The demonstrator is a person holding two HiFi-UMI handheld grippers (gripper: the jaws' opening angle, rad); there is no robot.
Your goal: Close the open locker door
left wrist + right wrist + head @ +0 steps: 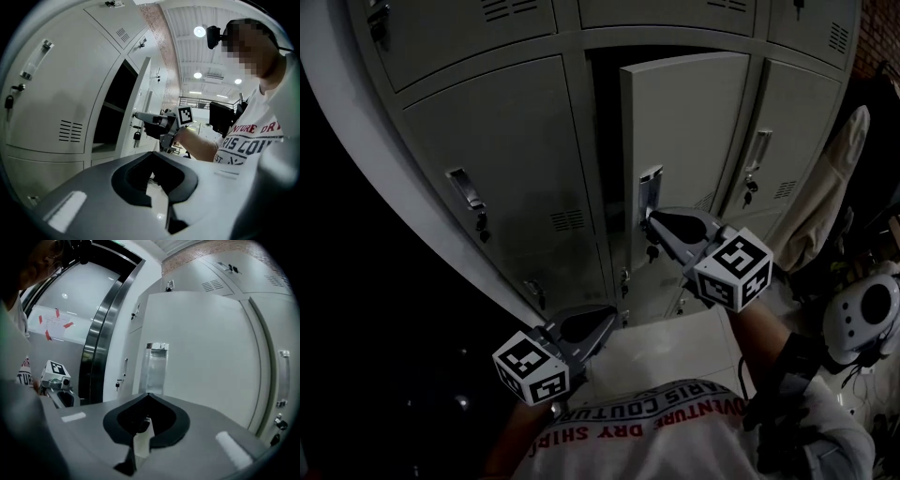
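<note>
The open locker door (pixel 689 141) stands ajar in the middle of the grey locker wall, with the dark opening (pixel 607 141) to its left. Its metal handle (pixel 649 192) is on the door's left edge. My right gripper (pixel 652 218) is shut, its tips at the lower end of that handle; whether they touch it I cannot tell. In the right gripper view the handle (pixel 157 366) stands just past the tips, on the door (pixel 211 348). My left gripper (pixel 607 317) is shut and empty, held low by my body. The left gripper view shows the door's edge (pixel 140 101) and the right gripper (pixel 154 123).
Closed lockers with handles and hanging keys (pixel 478 202) flank the open one. A pale garment (pixel 825 197) hangs at the right, with a white rounded object (pixel 865 317) below it. The light floor (pixel 666 352) lies under my grippers. A dark door frame (pixel 101 333) stands left of the lockers.
</note>
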